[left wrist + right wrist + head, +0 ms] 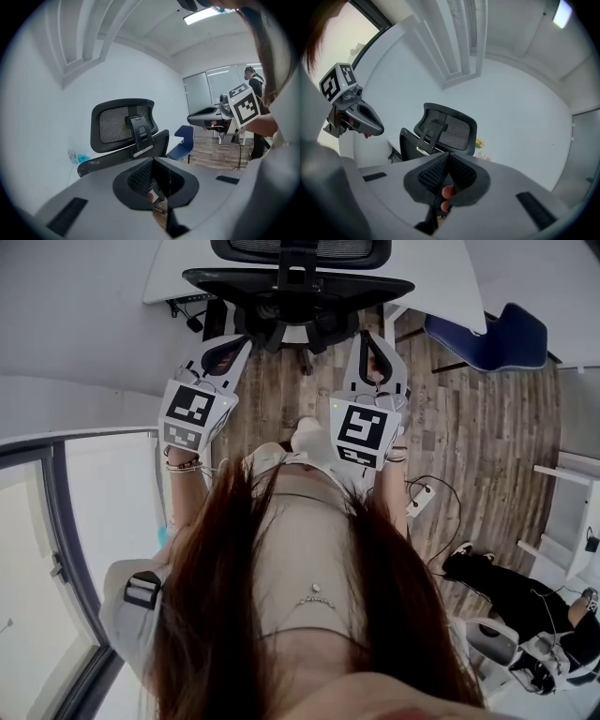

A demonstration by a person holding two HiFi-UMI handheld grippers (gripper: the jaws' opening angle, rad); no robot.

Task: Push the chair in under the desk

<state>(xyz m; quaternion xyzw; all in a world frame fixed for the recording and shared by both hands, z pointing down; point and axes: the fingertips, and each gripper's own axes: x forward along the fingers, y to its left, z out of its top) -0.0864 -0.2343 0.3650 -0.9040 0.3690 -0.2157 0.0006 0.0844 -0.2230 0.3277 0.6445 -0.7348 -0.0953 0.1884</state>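
Note:
A black office chair (298,284) with a mesh headrest stands at the top of the head view, its back toward me, in front of the white desk (445,277). My left gripper (240,341) points at the left side of the chair back and my right gripper (369,339) at the right side. Both stop a little short of it. In the left gripper view the chair (123,123) rises beyond the shut jaws of the left gripper (157,187). In the right gripper view the right gripper (447,177) is also shut, with nothing between its pads, and the chair (447,129) is ahead.
A blue chair (492,338) stands to the right of the desk on the wooden floor. A power strip with a cable (419,498) lies by my right side. Another person (525,601) is at the lower right. A glass wall (56,549) runs along the left.

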